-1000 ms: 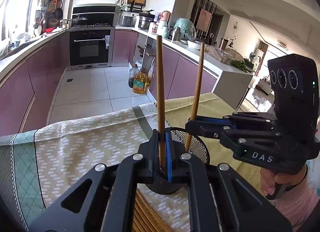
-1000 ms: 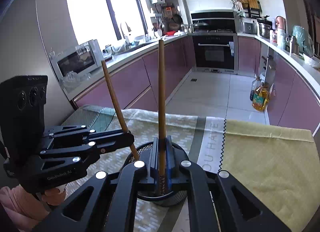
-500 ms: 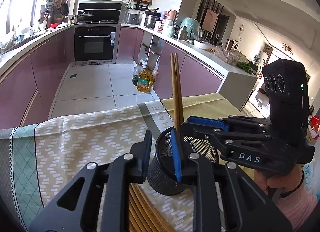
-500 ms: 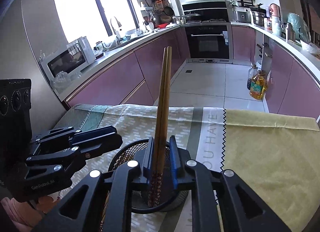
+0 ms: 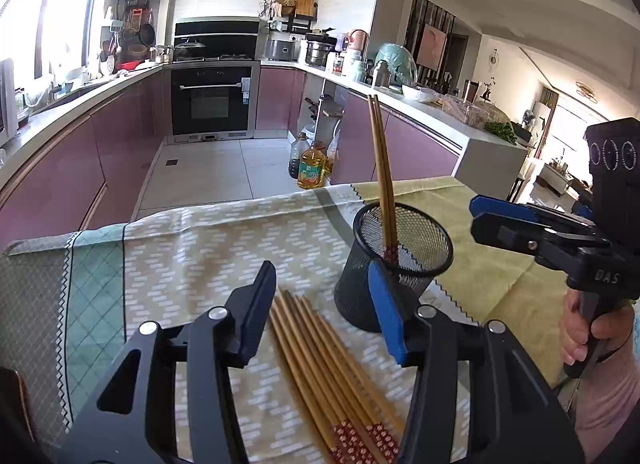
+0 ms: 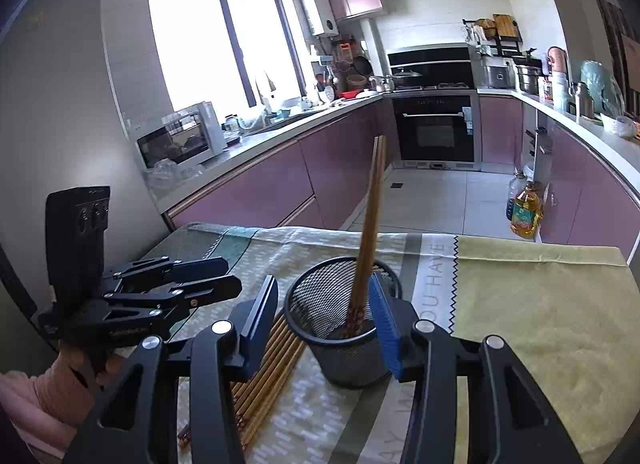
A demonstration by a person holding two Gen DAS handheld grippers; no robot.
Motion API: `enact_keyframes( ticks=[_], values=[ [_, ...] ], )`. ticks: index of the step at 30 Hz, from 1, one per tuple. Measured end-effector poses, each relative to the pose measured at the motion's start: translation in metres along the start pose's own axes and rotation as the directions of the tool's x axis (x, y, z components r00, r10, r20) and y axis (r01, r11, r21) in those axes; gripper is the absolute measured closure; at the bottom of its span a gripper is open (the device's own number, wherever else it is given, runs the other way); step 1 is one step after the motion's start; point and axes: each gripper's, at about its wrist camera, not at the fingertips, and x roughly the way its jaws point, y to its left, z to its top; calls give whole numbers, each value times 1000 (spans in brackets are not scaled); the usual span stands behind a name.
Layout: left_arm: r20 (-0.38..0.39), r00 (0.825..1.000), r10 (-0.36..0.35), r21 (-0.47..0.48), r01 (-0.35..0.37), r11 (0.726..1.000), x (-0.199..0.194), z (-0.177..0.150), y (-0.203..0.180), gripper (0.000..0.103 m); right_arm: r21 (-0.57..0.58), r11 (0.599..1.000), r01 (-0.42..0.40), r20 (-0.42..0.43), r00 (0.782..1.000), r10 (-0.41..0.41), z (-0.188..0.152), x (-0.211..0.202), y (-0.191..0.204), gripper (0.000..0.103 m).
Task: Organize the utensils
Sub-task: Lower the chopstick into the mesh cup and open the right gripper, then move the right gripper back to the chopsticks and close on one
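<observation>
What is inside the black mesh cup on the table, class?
Two wooden chopsticks stand in the black mesh cup, leaning against its rim with patterned red ends down. The cup's wall partly hides their tips and its floor, so anything else lying there cannot be told.

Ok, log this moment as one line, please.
left claw: opening, empty | right claw: opening, empty | two chopsticks in mesh cup | loose chopsticks on cloth

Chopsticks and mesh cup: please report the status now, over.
Left gripper and right gripper: jaws opening, nothing between them. Two chopsticks stand in the mesh cup. Loose chopsticks lie on the cloth beside it. Nothing in the way.
</observation>
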Motion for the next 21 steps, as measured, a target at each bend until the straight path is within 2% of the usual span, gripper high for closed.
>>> enact_keyframes(
  ticks=[4,10,14,21],
  values=[
    [-47,997,54,21,-53,998,-7,-26,7,52,-11,999,-42,-86,995,41,-27,9,17,56],
    [-146,985,89,3,-89,996,6,-63,18,53,16,1000,-24,-225,974,28,-60,49,29,56],
    [-188,978,86,-12,-90,996,12,-77,20,54,13,1000,11,-268,963,-7,-71,64,34,56],
    [-210,975,71,-12,-75,997,15,-86,17,55,-11,999,51,-305,951,-52,-80,78,45,61]
  ],
)
